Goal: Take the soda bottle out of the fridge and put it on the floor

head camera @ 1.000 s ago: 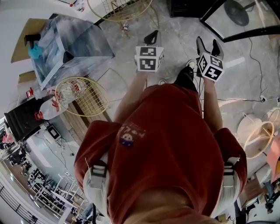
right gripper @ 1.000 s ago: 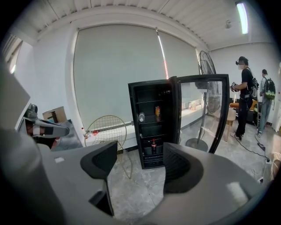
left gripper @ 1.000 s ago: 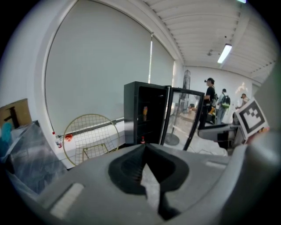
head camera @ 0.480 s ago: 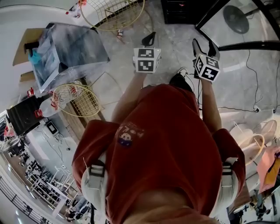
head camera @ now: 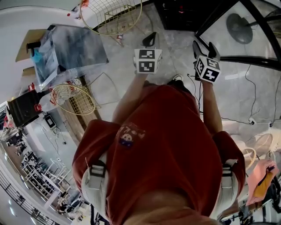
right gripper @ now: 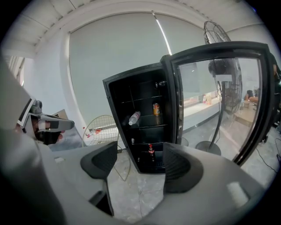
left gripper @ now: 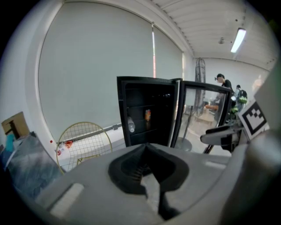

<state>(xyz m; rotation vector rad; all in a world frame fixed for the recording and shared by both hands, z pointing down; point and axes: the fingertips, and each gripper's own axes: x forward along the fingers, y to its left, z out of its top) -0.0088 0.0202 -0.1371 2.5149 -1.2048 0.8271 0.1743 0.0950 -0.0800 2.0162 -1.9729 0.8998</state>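
Observation:
The black fridge [right gripper: 145, 118] stands open ahead on the marble floor, its glass door [right gripper: 219, 101] swung out to the right. A dark soda bottle [right gripper: 151, 152] with a red label stands on a low shelf. On the shelf above, a clear bottle [right gripper: 135, 117] lies next to an orange can [right gripper: 156, 108]. My right gripper [right gripper: 138, 162] is open and empty, well short of the fridge. My left gripper [left gripper: 146, 147] is shut on nothing, beside the right one at about the same height. In the head view both, left gripper [head camera: 151, 38] and right gripper [head camera: 204, 45], point at the fridge [head camera: 184, 11].
A gold wire basket [left gripper: 83, 140] stands left of the fridge, and another wire basket [head camera: 72, 99] sits further left. A plastic-wrapped box [head camera: 70, 48] is on the left. A standing fan [right gripper: 219, 57] is behind the glass door. Cables [head camera: 254, 88] run over the floor at right.
The fridge and its glass door have come further into the head view at the top, as the person has stepped nearer. Both grippers keep their places and jaw states.

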